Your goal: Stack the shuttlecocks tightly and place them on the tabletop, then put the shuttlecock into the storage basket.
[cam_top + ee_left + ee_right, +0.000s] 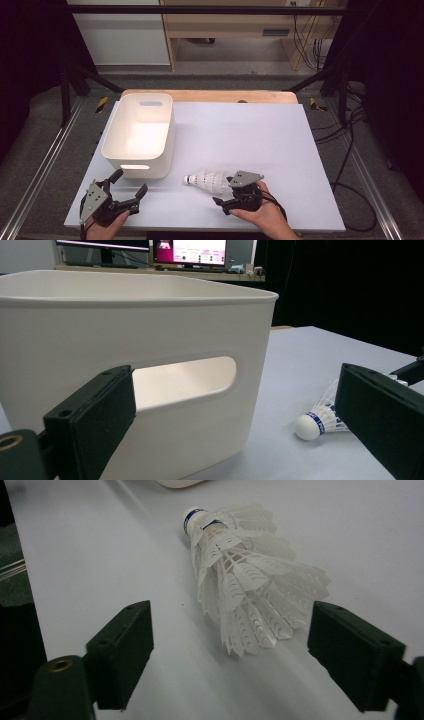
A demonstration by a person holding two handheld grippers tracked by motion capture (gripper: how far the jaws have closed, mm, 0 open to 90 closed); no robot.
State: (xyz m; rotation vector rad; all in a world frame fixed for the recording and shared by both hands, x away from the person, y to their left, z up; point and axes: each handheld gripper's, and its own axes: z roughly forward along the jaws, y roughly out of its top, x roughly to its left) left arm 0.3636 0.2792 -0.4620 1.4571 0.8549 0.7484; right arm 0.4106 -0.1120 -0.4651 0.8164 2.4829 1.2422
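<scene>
High view: a white worktop (280, 150) with a few things on it.
Left gripper (131, 188): it sits near the front left corner. Its jaws are wide open and hold nothing.
White tub (120, 154): it stands just past the left gripper. It looks empty inside. A long handle hole (185, 382) shows in its near wall.
Shuttlecock (209, 180): it lies on its side just right of the tub. Its round white tip (306, 427) points at the tub. Its feathers (255, 597) point at the right gripper.
Right gripper (225, 196): its jaws are wide open, one on each side of the feather end. They do not touch it.
What could go wrong: the feathers are thin, so a hard squeeze could bend them.
Another risk: the shuttlecock is light, so one jaw bumping it first could roll it away.
</scene>
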